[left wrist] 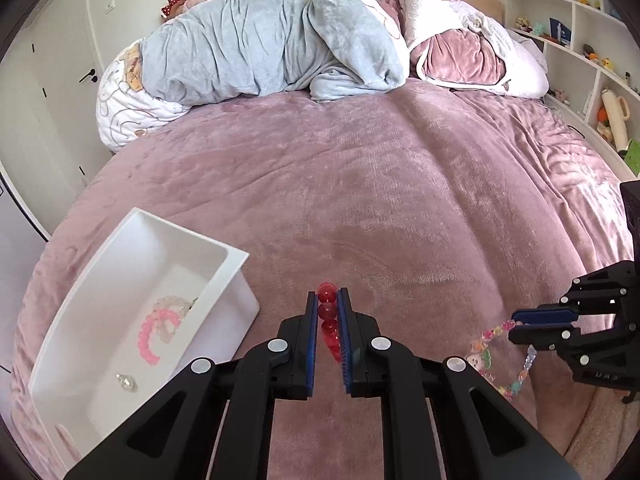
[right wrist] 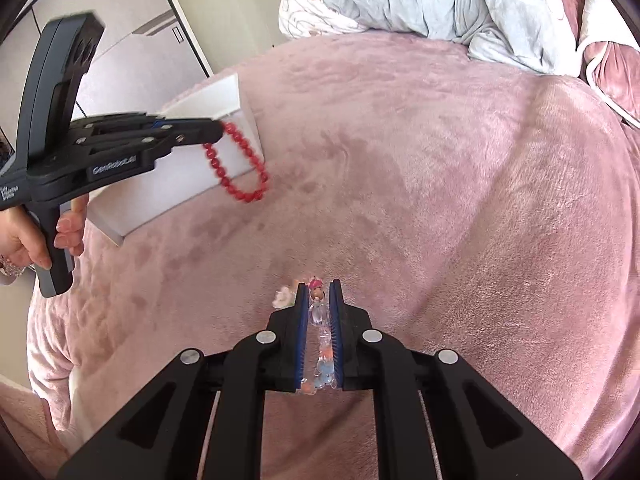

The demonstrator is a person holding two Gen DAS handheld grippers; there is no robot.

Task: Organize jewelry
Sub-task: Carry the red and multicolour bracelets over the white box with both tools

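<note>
My left gripper [left wrist: 327,300] is shut on a red bead bracelet [left wrist: 329,322]. In the right wrist view the left gripper [right wrist: 218,130] holds that red bracelet [right wrist: 240,168] hanging in the air next to the white box [right wrist: 192,152]. My right gripper [right wrist: 318,292] is shut on a colourful charm bracelet [right wrist: 320,316]. In the left wrist view the right gripper [left wrist: 514,322] holds the charm bracelet [left wrist: 490,350] dangling over the bed. The white box [left wrist: 236,258] on the left holds a pink bead bracelet [left wrist: 150,336], a pale bracelet [left wrist: 174,306] and a small clear piece [left wrist: 126,382].
A pink plush blanket [left wrist: 380,200] covers the bed. A rolled grey-blue duvet [left wrist: 260,52] and pink and white bedding [left wrist: 464,52] lie at the head. White shelves [left wrist: 580,40] with small toys stand at the right. A wardrobe [left wrist: 40,100] is at the left.
</note>
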